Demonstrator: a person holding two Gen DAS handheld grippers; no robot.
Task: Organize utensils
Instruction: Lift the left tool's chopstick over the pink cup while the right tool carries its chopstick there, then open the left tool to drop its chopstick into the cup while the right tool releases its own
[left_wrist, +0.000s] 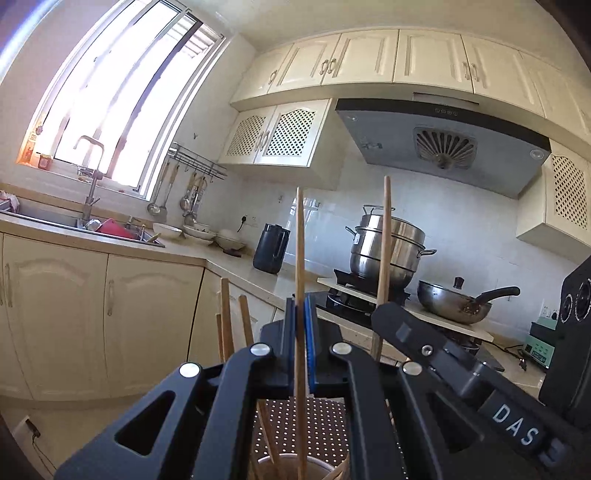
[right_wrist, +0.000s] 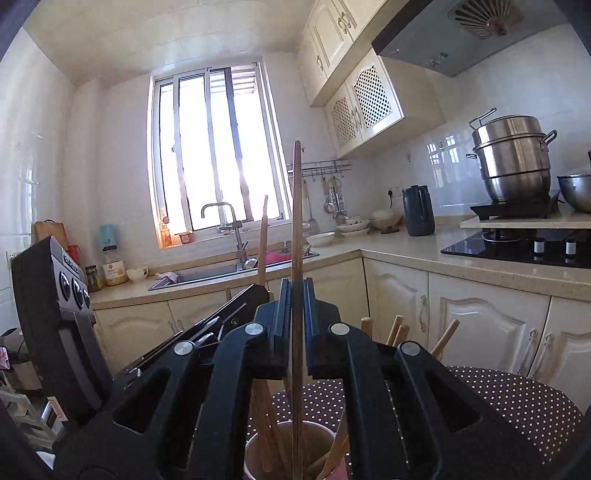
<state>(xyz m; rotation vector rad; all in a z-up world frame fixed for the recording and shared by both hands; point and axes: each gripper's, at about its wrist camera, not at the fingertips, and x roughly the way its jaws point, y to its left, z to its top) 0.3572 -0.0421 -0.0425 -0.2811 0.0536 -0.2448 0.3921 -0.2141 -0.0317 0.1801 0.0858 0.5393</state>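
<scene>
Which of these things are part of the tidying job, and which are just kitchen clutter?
Part of the job:
- left gripper, shut on a chopstick
- right gripper, shut on another chopstick
- holder cup with more chopsticks

Just lying about:
- steamer pot
- wok
- black jug
- sink

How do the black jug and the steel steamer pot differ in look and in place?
The black jug is dark, matte and slim; the steel steamer pot is shiny, wide and stacked in tiers. The jug stands on the counter; the pot sits on a stove burner. Both stand upright by the tiled wall.
</scene>
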